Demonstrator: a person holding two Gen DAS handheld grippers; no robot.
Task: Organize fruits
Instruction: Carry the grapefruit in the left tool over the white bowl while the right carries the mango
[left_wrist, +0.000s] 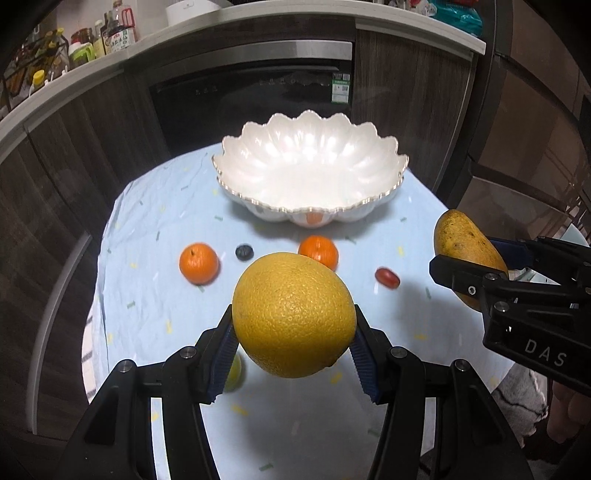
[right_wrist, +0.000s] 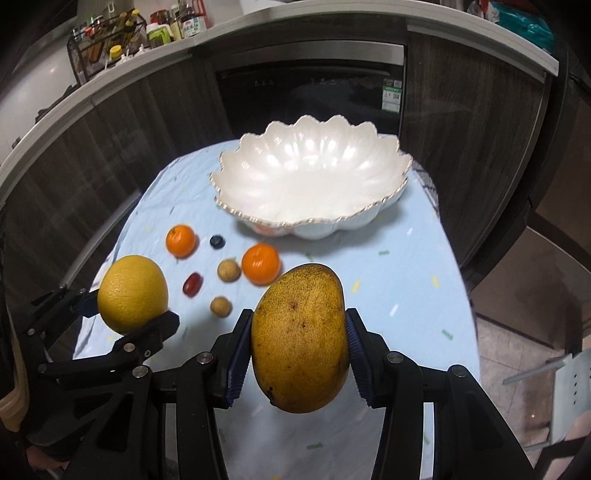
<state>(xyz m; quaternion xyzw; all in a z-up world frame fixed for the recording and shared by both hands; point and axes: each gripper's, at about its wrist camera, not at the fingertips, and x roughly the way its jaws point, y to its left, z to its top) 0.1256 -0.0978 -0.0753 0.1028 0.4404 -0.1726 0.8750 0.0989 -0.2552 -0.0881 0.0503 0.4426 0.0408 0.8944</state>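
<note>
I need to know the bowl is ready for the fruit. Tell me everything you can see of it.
The bowl is wide, shallow and glossy white, like glazed ceramic, with fluted, petal-like walls and a scalloped rim edged in a thin metallic line. It stands upright at the far end of the table on the blue cloth. Its inside is empty. Neither tongs nor any fruit touches it; an orange reflection shows on its near outer wall.
</note>
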